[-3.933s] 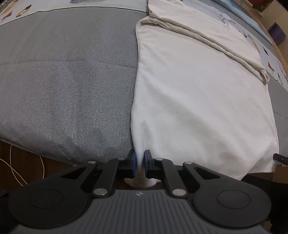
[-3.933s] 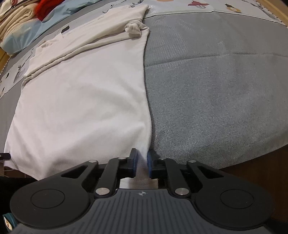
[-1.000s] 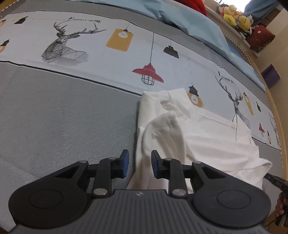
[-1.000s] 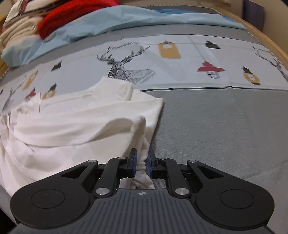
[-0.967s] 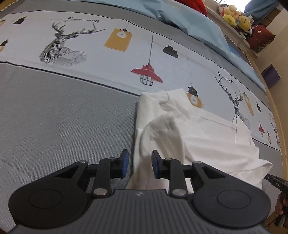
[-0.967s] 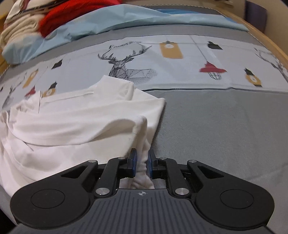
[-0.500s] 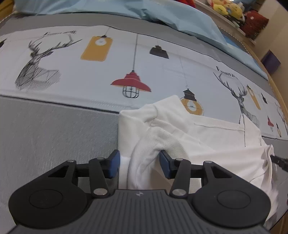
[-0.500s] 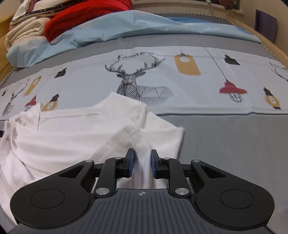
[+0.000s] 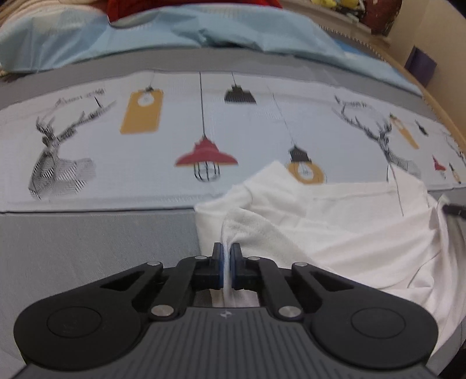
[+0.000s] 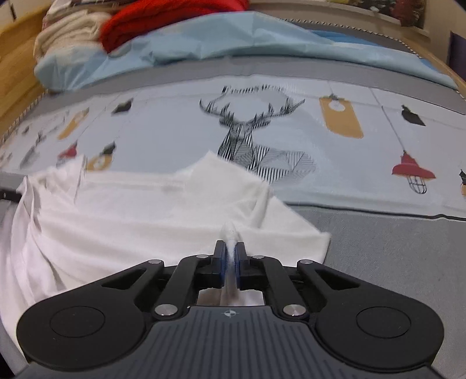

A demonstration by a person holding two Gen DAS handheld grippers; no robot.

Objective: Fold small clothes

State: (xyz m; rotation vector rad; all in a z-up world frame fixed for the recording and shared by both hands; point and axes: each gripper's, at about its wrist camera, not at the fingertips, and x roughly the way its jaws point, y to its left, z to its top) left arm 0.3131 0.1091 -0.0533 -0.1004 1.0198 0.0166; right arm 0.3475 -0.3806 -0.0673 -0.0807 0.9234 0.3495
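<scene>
A white garment [image 9: 335,221] lies bunched on the bed, its near half doubled over toward the far half. My left gripper [image 9: 226,256] is shut on a pinched fold at the garment's left edge. In the right wrist view the same garment [image 10: 139,215] spreads to the left, and my right gripper [image 10: 229,256] is shut on a pinched fold near its right edge. The cloth passes between both pairs of pads. Both views are blurred by motion.
The bed cover [image 9: 87,247] is grey near me, with a pale band printed with deer and lamps [image 10: 256,137] behind the garment. A light blue quilt [image 10: 204,46], a red cloth [image 10: 163,20] and cream bedding [image 10: 67,32] lie at the back. A wooden bed frame [image 9: 445,116] runs on the right.
My left gripper had opened about a second ago and has now closed on the garment's fold. Both grippers have moved farther up the bed, carrying the near edge toward the far edge.
</scene>
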